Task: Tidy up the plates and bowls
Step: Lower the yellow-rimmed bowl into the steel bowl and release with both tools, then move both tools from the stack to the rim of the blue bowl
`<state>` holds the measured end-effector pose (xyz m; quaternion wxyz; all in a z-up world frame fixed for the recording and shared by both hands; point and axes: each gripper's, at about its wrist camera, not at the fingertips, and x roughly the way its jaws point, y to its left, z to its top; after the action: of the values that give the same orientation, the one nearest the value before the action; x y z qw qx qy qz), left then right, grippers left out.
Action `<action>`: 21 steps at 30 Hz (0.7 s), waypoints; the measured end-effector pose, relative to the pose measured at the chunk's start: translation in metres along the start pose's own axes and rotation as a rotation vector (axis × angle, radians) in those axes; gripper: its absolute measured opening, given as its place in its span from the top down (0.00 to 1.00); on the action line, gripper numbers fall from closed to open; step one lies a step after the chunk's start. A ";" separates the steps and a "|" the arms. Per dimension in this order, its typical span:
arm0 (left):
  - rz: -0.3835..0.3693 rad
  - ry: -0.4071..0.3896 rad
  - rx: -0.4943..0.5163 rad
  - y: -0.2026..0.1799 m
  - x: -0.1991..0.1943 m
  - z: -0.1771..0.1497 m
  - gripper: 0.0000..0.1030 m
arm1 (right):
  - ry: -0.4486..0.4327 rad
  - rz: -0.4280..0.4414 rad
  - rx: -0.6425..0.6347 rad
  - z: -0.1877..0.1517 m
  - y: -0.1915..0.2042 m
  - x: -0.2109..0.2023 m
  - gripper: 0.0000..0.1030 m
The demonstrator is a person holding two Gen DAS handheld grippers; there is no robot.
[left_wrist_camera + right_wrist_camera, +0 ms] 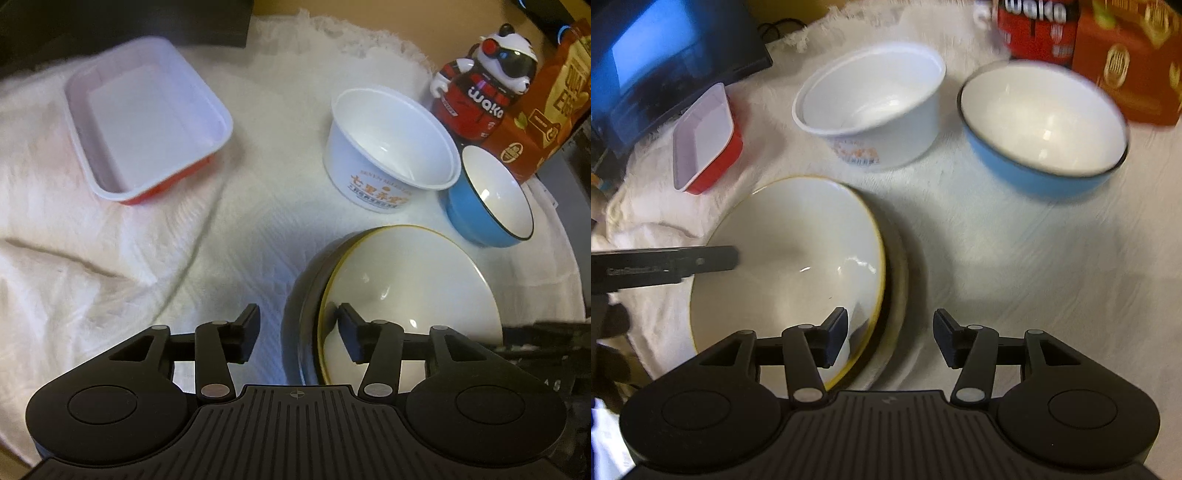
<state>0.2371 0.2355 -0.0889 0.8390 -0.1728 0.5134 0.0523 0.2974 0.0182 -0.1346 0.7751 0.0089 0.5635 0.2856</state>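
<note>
A white bowl with a yellow rim (pixel 413 280) (pixel 798 240) sits nested in a dark dish (pixel 297 295) (pixel 899 266) on the white cloth. My left gripper (pixel 297 332) is open and straddles the stack's left rim, one finger inside the bowl, one outside. My right gripper (pixel 890 338) is open and straddles the opposite rim the same way; its pads stand apart from the rim. Farther back are a white plastic tub with orange print (pixel 391 147) (pixel 871 107) and a blue bowl with a white inside (pixel 487 199) (pixel 1045 129). A red tray with a white inside (pixel 147 118) (pixel 705 144) lies to the left.
A panda toy figure (pixel 484 81) and an orange box (pixel 546 110) (pixel 1130 62) stand behind the bowls. A dark screen (pixel 665 55) sits at the far left edge. The rumpled white cloth (pixel 110 258) covers the table.
</note>
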 end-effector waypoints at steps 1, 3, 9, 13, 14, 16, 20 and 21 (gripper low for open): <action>-0.015 0.008 -0.009 0.001 0.004 0.001 0.47 | 0.013 0.013 0.015 0.000 -0.002 0.004 0.49; -0.040 0.029 -0.025 0.004 0.012 0.001 0.47 | 0.032 0.038 0.030 -0.002 -0.003 0.010 0.47; -0.077 0.074 -0.058 0.002 0.030 -0.004 0.49 | 0.040 0.040 -0.021 -0.004 0.004 0.013 0.40; -0.070 0.078 -0.071 0.000 0.032 -0.007 0.48 | 0.038 0.024 -0.040 -0.003 0.009 0.014 0.39; -0.074 0.081 -0.081 0.001 0.033 -0.007 0.48 | 0.036 0.022 -0.039 -0.001 0.009 0.014 0.39; -0.086 0.093 -0.107 0.007 0.033 -0.005 0.50 | 0.033 0.009 -0.035 0.001 0.011 0.014 0.39; -0.082 0.099 -0.121 0.014 0.033 -0.003 0.50 | 0.023 -0.004 -0.042 0.009 0.016 0.017 0.39; -0.075 0.095 -0.124 0.015 0.032 -0.003 0.50 | 0.022 -0.004 -0.042 0.011 0.018 0.019 0.39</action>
<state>0.2455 0.2458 -0.1215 0.8026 -0.2458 0.5417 0.0443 0.3031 0.0447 -0.1408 0.7695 -0.0117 0.5658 0.2961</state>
